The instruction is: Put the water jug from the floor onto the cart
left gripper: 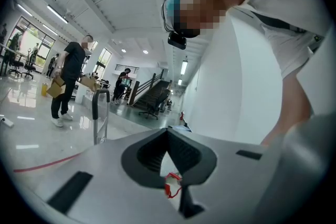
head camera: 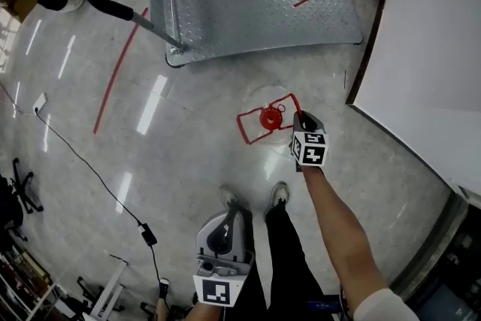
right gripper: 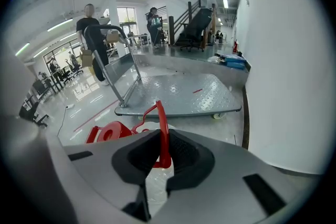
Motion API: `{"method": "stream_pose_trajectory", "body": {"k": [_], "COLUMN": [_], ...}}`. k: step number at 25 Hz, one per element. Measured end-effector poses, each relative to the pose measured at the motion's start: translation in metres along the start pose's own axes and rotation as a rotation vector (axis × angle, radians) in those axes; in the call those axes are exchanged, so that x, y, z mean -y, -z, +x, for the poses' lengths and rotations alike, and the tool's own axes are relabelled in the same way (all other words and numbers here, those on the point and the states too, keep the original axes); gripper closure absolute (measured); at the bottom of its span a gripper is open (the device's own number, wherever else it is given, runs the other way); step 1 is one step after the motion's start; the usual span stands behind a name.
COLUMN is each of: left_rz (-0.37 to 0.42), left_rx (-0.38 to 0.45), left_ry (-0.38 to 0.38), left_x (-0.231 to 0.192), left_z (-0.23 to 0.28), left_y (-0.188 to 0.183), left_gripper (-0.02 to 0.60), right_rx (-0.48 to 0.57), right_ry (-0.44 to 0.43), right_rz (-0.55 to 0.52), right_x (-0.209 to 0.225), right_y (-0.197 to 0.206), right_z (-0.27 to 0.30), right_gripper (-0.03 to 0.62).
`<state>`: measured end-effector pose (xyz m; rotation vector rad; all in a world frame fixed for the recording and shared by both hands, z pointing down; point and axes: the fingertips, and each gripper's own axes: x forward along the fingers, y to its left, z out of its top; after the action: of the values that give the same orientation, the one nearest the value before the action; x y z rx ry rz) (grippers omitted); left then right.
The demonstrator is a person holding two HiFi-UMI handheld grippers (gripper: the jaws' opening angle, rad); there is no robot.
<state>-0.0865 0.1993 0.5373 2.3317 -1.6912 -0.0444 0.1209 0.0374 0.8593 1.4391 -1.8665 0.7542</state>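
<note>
Diamond-plate steel forms the deck of the cart (head camera: 255, 0), the biggest thing in view, with its push handle rising at one end. Just short of the cart's near edge, and not on it, is the water jug (head camera: 267, 107): a clear body seen from above, at or barely above the glossy floor (head camera: 150, 162); I cannot tell which. Farther from the cart, close to the person's body, the left gripper (head camera: 229, 225) has its jaws together with nothing between them. Nearer the cart, the right gripper (head camera: 302, 119) angles down with its jaws narrowed onto the jug's thin red handle (right gripper: 161, 128), which stands upright between the pads. Smallest is the red cap (head camera: 269, 117) at the jug's centre.

If full, the jug is probably heavy, and its smooth walls would give the pads little to bite on, so the handle looks like the sensible hold. The load may swing beneath it.
</note>
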Motion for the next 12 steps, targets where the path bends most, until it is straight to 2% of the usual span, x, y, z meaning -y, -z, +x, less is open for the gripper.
{"method": "stream_pose_trajectory", "body": {"k": [5, 12], "left_rz": [0.01, 0.008], "left_rx": [0.034, 0.117], "left_ry": [0.032, 0.06], "left_x": [-0.008, -0.014], "left_z": [-0.009, 0.0], "left_y": [-0.038, -0.111], "left_gripper": [0.578, 0.578], "right_rx": [0.003, 0.058], "right_ry": [0.034, 0.064], "right_rz": [0.031, 0.076], "right_x": [-0.009, -0.011], "right_y": [-0.021, -0.091], "right_z": [-0.043, -0.099], "right_gripper": [0.546, 0.546]}}
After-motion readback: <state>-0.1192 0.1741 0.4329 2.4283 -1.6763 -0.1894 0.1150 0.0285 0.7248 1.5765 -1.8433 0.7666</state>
